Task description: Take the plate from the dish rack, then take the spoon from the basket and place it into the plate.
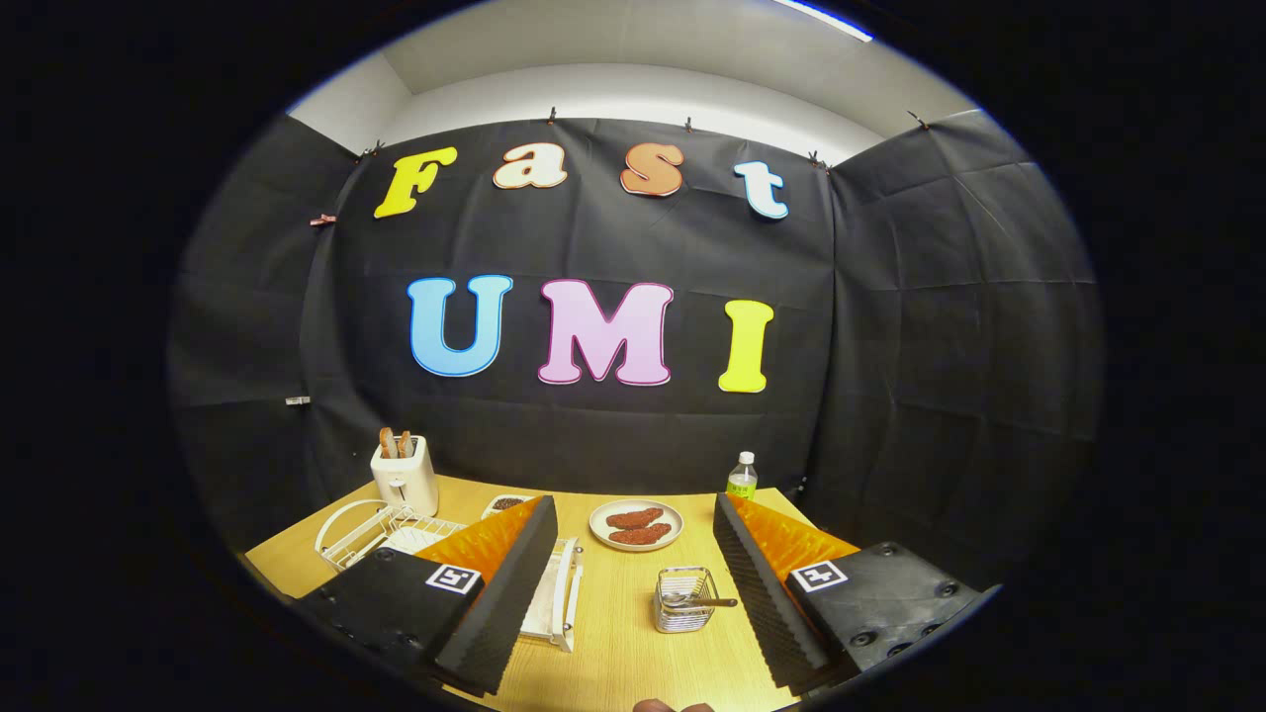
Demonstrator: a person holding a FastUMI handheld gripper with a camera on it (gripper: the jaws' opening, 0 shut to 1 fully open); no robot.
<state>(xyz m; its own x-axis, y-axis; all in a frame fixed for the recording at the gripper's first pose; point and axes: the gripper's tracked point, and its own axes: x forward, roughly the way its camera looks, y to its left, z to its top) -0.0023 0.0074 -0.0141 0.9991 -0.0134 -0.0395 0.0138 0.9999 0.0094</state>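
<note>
Tongs gape empty above the table; basket with apparently a spoon between fingers.

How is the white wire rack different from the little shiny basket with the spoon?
The dish rack is white, wide and low; the basket is silvery, small and boxy. The rack sits partly behind the left finger of the open gripper, while the basket stands between the fingers. The basket holds a spoon; what the rack holds is mostly hidden. Both are wire and stand on the wooden table.
</note>
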